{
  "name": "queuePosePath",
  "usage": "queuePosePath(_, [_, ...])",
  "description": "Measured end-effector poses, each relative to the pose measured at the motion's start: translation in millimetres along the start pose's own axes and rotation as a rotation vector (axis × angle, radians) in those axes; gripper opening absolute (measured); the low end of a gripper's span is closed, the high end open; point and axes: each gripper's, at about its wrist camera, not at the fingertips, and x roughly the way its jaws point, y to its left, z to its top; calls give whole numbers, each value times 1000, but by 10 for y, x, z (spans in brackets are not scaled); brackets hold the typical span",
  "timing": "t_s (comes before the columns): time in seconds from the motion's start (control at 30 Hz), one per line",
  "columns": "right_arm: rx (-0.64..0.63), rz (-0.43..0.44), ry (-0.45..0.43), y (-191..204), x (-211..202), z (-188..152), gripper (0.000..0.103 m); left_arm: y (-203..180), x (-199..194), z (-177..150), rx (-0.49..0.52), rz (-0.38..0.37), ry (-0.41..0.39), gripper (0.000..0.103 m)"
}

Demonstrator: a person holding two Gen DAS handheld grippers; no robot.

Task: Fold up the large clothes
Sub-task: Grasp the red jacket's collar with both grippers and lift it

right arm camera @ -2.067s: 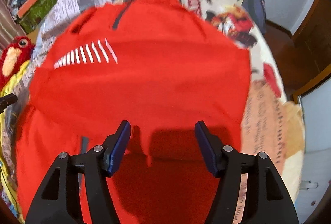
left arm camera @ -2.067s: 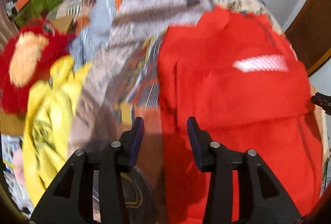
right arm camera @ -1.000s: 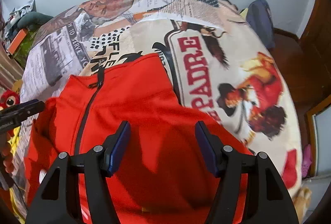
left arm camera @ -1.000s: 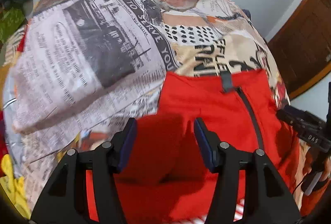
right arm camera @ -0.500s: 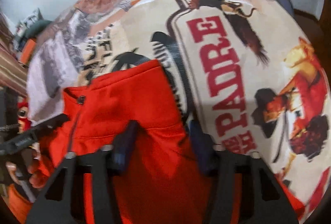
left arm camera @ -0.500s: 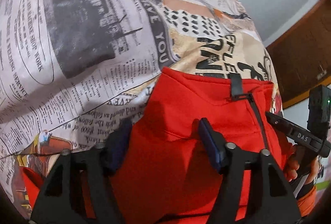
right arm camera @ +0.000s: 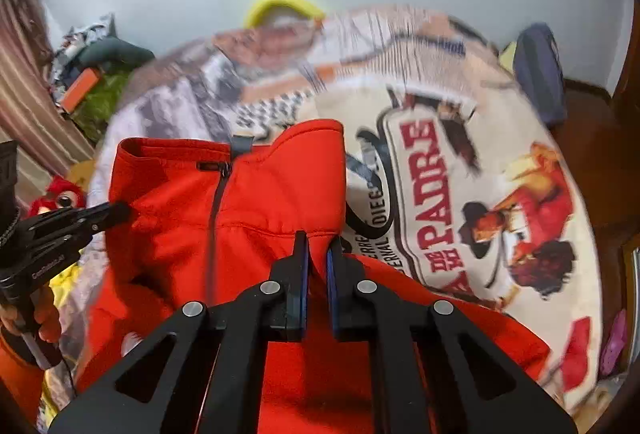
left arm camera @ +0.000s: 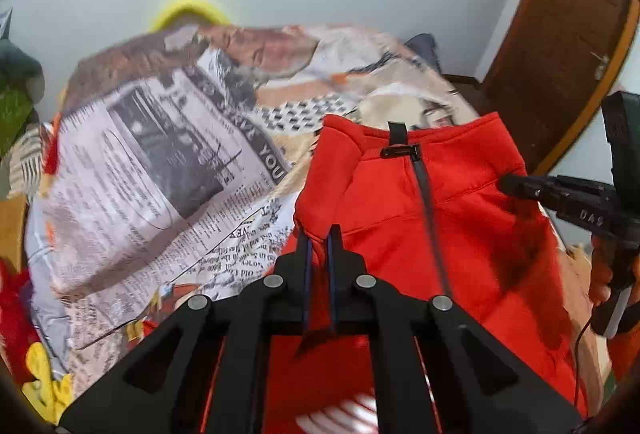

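Note:
A red zip-neck jacket [left arm camera: 460,218] lies on a bed with a printed newspaper-pattern cover [left arm camera: 160,169]. My left gripper [left arm camera: 318,238] is shut on the jacket's left shoulder by the collar and holds it raised. My right gripper [right arm camera: 317,246] is shut on the right shoulder of the jacket [right arm camera: 256,201] below the collar. Each gripper shows in the other's view: the right one [left arm camera: 516,185] at the far shoulder, the left one [right arm camera: 116,211] likewise. The jacket's lower part is hidden under the grippers.
A red plush toy [right arm camera: 60,195] and yellow cloth [left arm camera: 44,386] lie at the bed's left side. A wooden door [left arm camera: 568,45] stands at the right. A dark blue item [right arm camera: 538,73] sits at the bed's far right. A pale wall is behind.
Both grippers moved up the jacket to its shoulders, closed on the fabric, and lifted the collar end off the bed.

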Motion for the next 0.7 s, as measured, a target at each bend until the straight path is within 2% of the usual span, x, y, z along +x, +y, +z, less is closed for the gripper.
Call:
queuePosePath(0.13, [-48,21,-29,199,-458,-104,7,-134,-419,-108,37,-29,-18,5])
queuePosePath(0.27, [-95,25,-23,420,-822,-412,4,-282,-740,-327,71,-40,-17,5])
queuePosePath(0.4, [-108,9,-12,533,-1039,-761,4,-445,-1013,-688,102,-55,0,5])
queuePosePath(0.57, [-81,24,21,561,-1171,-1163,4,-630,-1175,-1213,159,-51,41,5])
queuePosePath(0.7, [-75,23,57,607,-1203,-1439,4,-703,-1134,-1610,184,-22,89,5])
